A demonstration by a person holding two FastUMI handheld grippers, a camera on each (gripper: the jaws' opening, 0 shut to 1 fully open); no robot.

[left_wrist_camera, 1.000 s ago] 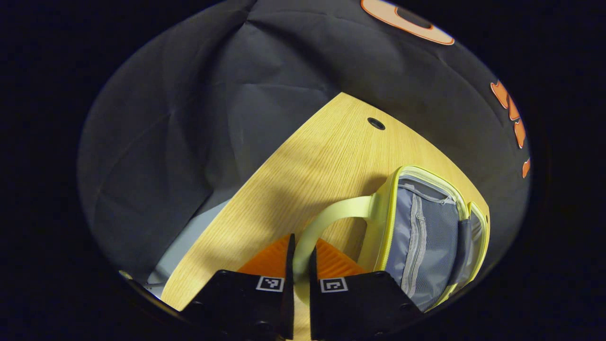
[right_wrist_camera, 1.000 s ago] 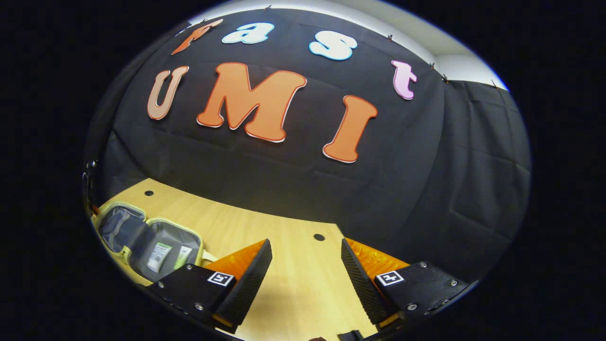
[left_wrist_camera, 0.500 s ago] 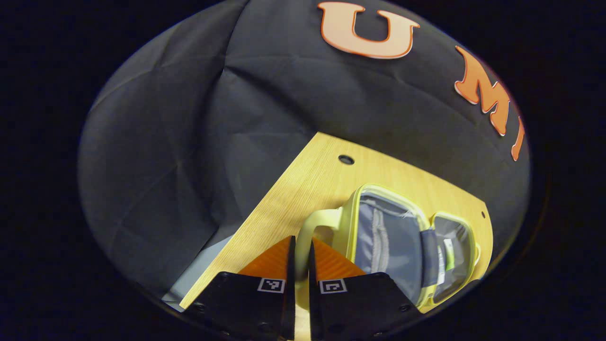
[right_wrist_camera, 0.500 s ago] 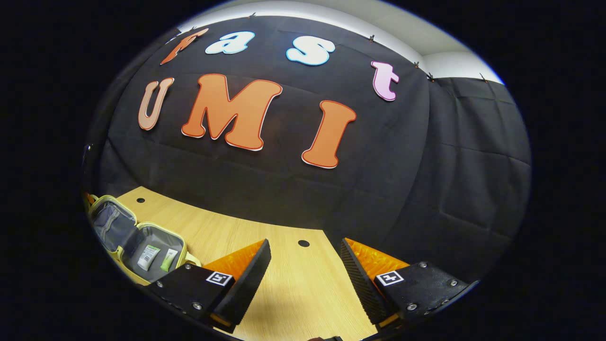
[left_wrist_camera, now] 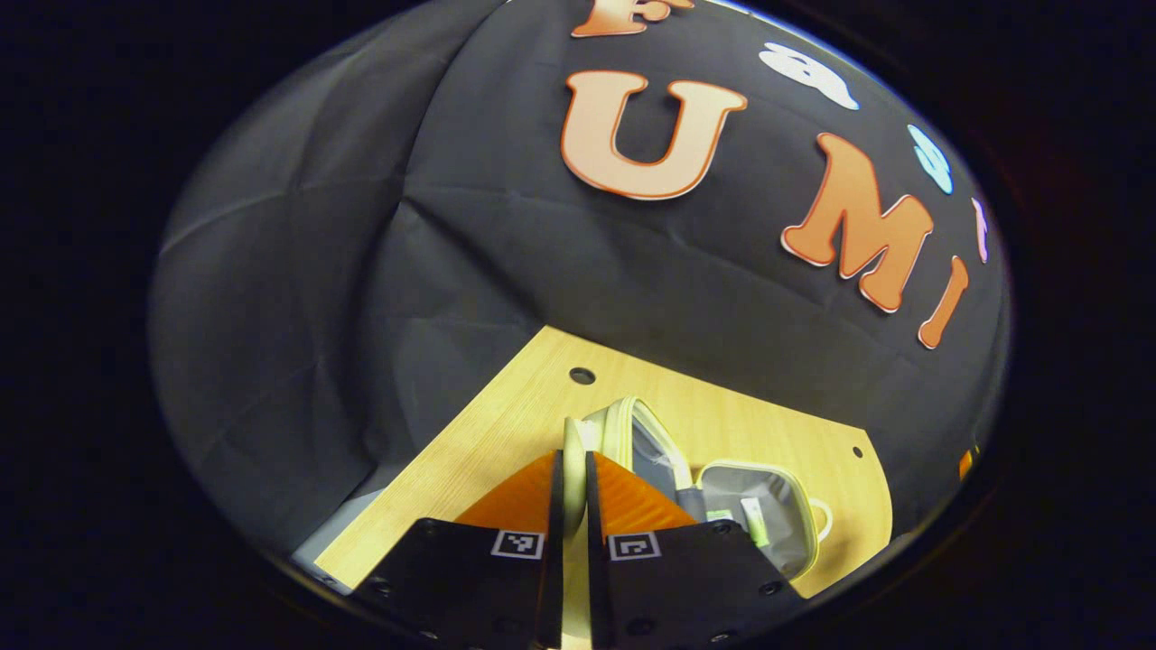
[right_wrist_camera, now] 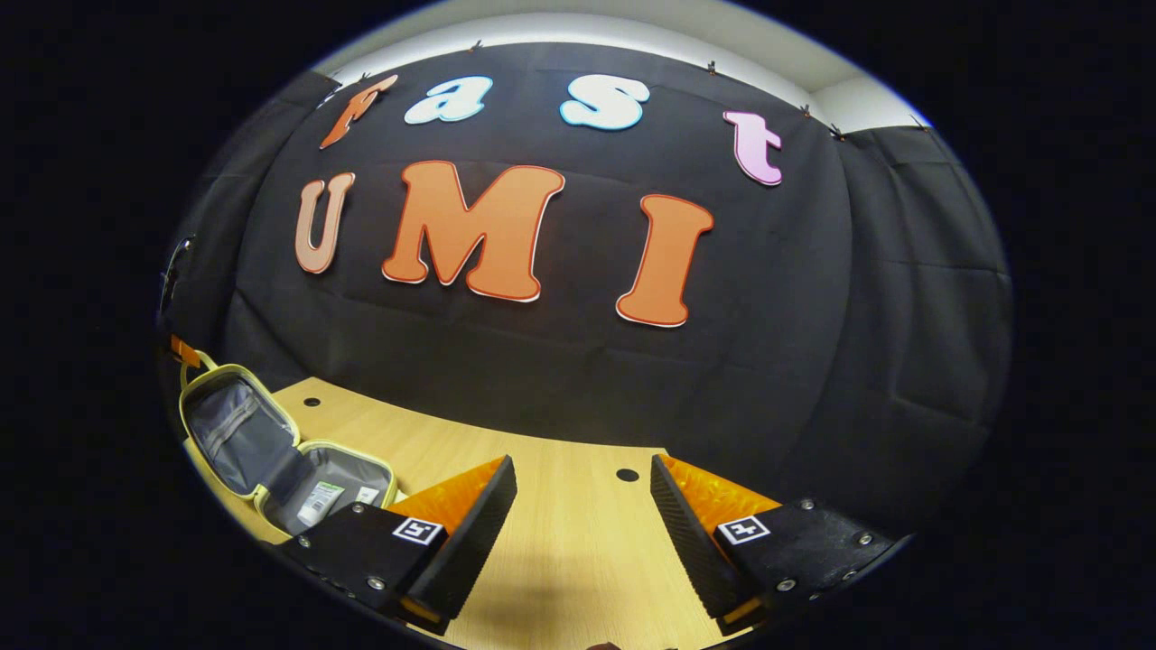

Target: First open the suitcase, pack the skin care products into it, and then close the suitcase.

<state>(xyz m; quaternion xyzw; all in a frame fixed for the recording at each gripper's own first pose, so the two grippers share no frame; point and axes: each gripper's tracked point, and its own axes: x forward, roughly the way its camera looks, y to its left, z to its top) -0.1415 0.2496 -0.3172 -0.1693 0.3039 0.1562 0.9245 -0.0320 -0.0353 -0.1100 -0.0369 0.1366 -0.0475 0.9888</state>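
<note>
A pale yellow-green suitcase (right_wrist_camera: 271,492) with grey lining lies open on the wooden table (right_wrist_camera: 560,569). Its lid (right_wrist_camera: 230,433) is raised to half upright over the base (right_wrist_camera: 330,483). Two small skin care tubes (right_wrist_camera: 318,501) lie in the base, seen too in the left gripper view as tubes (left_wrist_camera: 750,524). My left gripper (left_wrist_camera: 574,456) is shut on the lid's handle (left_wrist_camera: 573,435) and holds the lid (left_wrist_camera: 643,444) up by it. My right gripper (right_wrist_camera: 582,469) hangs open over the table, right of the suitcase, with nothing between its fingers.
The table has small round holes (right_wrist_camera: 627,474) near its back edge, one hole (left_wrist_camera: 582,375) just behind the lid. The black booth wall stands close behind the table. The table's left edge (left_wrist_camera: 433,469) drops off beside my left gripper.
My left gripper has risen with the handle, swinging the lid from lying flat to half upright over the base. The right gripper has stayed open and shifted only slightly.
</note>
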